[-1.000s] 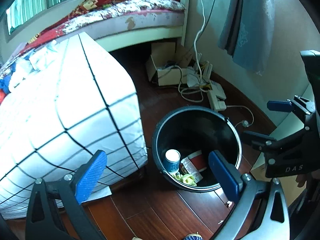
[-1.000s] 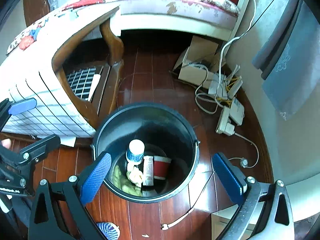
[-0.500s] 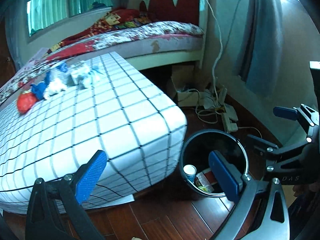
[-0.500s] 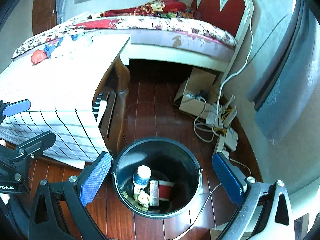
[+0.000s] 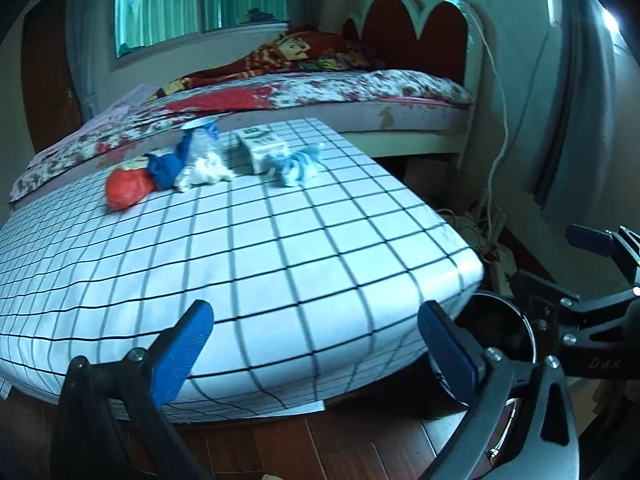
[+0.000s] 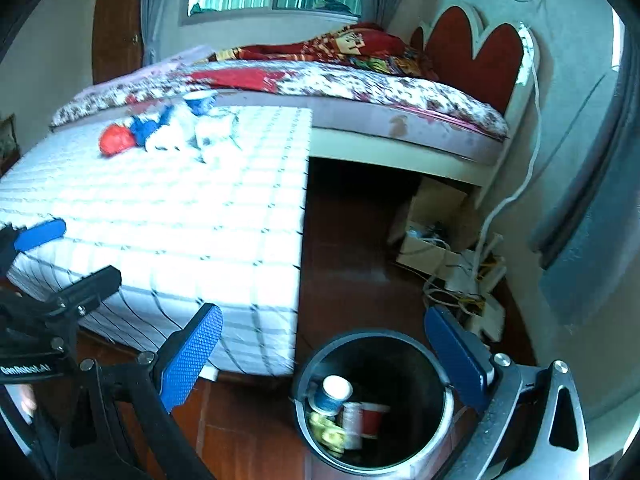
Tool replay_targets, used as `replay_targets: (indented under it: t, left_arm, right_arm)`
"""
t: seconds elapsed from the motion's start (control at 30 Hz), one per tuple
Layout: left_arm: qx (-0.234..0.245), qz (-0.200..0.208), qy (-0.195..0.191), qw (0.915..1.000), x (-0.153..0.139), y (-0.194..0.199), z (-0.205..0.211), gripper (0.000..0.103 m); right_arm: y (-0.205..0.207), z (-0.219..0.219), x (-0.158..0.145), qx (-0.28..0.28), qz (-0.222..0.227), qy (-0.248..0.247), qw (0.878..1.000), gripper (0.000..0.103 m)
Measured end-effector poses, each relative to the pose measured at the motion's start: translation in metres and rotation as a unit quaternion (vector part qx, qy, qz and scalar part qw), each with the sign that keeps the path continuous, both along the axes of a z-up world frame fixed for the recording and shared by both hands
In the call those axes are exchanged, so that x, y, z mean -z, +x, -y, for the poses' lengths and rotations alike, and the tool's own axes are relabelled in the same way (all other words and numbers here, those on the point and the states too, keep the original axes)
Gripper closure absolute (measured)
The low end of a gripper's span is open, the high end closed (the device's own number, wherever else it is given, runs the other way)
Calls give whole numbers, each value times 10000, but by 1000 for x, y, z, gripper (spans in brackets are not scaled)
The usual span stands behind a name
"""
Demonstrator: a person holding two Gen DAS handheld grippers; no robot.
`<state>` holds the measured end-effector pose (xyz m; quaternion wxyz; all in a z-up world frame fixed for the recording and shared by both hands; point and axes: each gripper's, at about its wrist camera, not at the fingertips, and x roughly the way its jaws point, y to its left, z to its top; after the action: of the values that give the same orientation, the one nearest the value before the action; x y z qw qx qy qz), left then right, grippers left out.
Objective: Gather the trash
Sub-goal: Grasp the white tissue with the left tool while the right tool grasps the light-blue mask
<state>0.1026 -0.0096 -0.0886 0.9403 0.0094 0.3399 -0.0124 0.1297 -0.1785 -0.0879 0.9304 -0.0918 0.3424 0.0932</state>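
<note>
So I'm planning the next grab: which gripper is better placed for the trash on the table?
Left gripper, probably: open and aimed over the table at the trash pile; the right gripper faces the bin.

In the left wrist view, the right gripper (image 5: pixel 592 276) at three o'clock bears "DAS". In the right wrist view, the left gripper (image 6: pixel 52 252) at nine o'clock reads what looks like "GenRobot.AI", somewhat blurred

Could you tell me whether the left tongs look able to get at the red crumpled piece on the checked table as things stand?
Probably yes: the left tongs are open and empty, and the checked table lies bare before the red crumpled piece.
</note>
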Motion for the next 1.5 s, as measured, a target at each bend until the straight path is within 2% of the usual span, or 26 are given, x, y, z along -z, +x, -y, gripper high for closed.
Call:
replay_targets:
  t: [0.23,0.33,0.47,0.6,0.63,0.73,0.77,0.93,1.1,1.17,1.33,1.4,1.43,1.5]
  left_arm:
    - [-453,-60,15,9990,0,3,-55,1]
    - [-622,-96,23,9980,-3,13,-78,2]
    - [-741,-111,45,9972,-8,40,-98,3]
    - [-734,-214,-19,9971,-4,76,-115,11]
    - [-750,-240,-42,9969,-3,85,-119,11]
    - [-731,-235,-28,9970,1,117,-125,13]
    - [-710,-266,-42,9971,2,129,-125,15]
    - [-650,-420,-235,9967,10,183,-129,19]
    - [-638,-610,-246,9958,19,220,-126,24]
    - [-630,-689,-233,9954,22,231,-127,25]
    - [-655,-876,-198,9938,28,245,-126,29]
    - [-680,-880,-153,9937,29,245,-125,36]
    - [-677,-872,-140,9938,29,246,-125,39]
    - [-634,-821,-254,9943,27,237,-126,48]
  right_arm:
    - [21,-44,-8,-239,150,406,9988,1]
    - [44,-67,-10,-372,77,543,9978,1]
    - [79,-96,-7,-498,-194,488,9974,1]
    - [120,-116,-6,-536,-319,616,9962,1]
    - [133,-120,-4,-528,-362,642,9959,4]
    - [168,-128,6,-486,-566,774,9942,23]
    - [180,-129,11,-475,-662,832,9932,26]
    - [215,-137,25,-616,-903,865,9902,28]
    - [234,-146,36,-879,-1035,662,9885,39]
    - [240,-145,35,-930,-1070,686,9875,48]
    - [246,-145,35,-1090,-1070,709,9857,56]
    - [246,-146,35,-1200,-1056,693,9847,60]
    - [245,-146,35,-1243,-1058,721,9839,67]
    - [243,-144,33,-1268,-1000,723,9842,71]
